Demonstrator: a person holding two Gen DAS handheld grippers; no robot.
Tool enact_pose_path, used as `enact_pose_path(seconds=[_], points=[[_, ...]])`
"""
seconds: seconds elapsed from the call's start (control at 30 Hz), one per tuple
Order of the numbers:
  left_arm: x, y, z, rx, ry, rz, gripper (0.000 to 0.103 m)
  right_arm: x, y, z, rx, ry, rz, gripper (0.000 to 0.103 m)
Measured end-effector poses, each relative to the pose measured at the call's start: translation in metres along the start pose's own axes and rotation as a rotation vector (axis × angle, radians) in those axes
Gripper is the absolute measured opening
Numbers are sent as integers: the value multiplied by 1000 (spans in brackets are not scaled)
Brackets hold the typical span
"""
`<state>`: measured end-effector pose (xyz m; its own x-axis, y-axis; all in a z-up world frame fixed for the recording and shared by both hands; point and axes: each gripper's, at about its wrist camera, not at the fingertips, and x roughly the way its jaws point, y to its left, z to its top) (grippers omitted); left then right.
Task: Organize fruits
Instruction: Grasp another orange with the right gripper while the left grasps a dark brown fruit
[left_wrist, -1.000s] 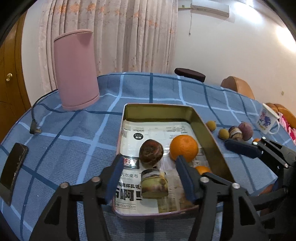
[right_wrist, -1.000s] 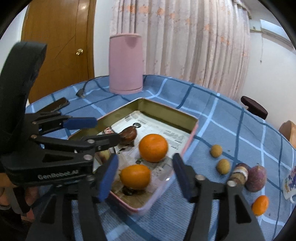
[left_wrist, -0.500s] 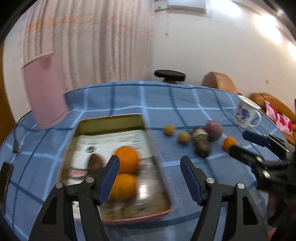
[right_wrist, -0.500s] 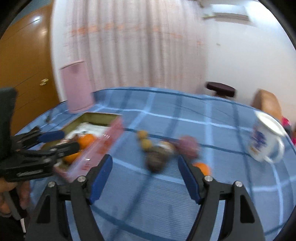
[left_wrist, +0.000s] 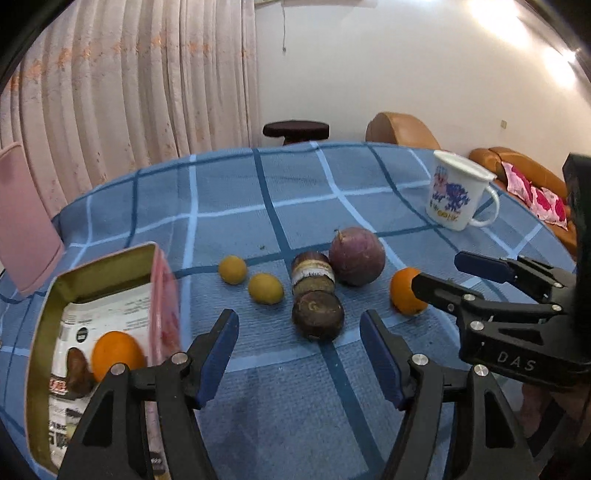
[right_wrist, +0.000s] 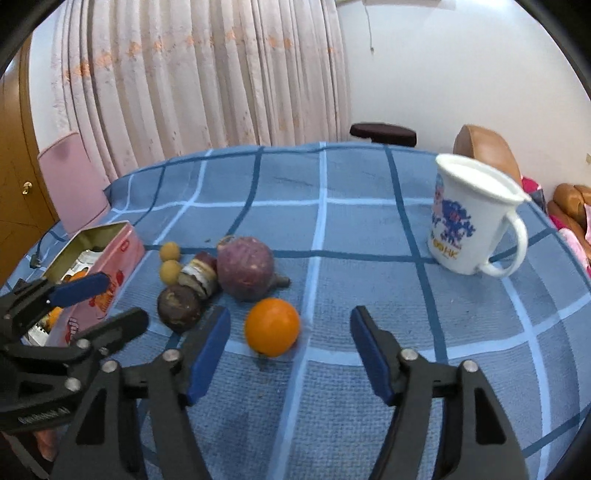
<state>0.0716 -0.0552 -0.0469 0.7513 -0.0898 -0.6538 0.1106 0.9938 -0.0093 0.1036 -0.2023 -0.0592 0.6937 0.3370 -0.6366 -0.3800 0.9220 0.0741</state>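
My left gripper (left_wrist: 299, 354) is open and empty, just short of a dark round fruit (left_wrist: 317, 314). Behind it lie a cut brown fruit piece (left_wrist: 313, 273), a purple fruit (left_wrist: 356, 256) and two small yellow fruits (left_wrist: 232, 269) (left_wrist: 265, 288). My right gripper (right_wrist: 290, 350) is open and empty, with a small orange (right_wrist: 272, 326) just ahead between its fingertips; the orange also shows in the left wrist view (left_wrist: 404, 291). A pink tin tray (left_wrist: 164, 325) at the left holds an orange (left_wrist: 116, 354) and a brown fruit (left_wrist: 75, 371).
A white printed mug (right_wrist: 467, 229) stands at the right on the blue checked tablecloth (right_wrist: 354, 229). A pink cylinder (right_wrist: 68, 182) stands at the far left. Curtains, a dark stool (right_wrist: 382, 133) and brown seats lie beyond the table's far edge.
Both grippers have swung right, away from the tray, to the loose fruits on the cloth. The right gripper now faces the small orange, the left the dark fruit.
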Motion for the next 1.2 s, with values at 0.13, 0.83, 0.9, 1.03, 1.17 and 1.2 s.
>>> enact_pose_path(seconds=[0.13,0.83,0.9,1.03,1.17,1.2], points=[[10,1,3,-8,23,-16,70,12,1,3,-12,51,22,59],[45,8,7,-63,125,-134,39,25,-1,4,12,112,83,40],[40,18,4,-82,117,-136,39,24,-2,4,22,107,88,40],[30,30,1,-79,87,-107,39,22,-3,4,25,94,90,40],[25,36,-1,-80,78,-116,39,20,-2,4,19,86,78,40],[25,39,-2,-82,75,-120,39,20,-2,5,20,85,75,40]])
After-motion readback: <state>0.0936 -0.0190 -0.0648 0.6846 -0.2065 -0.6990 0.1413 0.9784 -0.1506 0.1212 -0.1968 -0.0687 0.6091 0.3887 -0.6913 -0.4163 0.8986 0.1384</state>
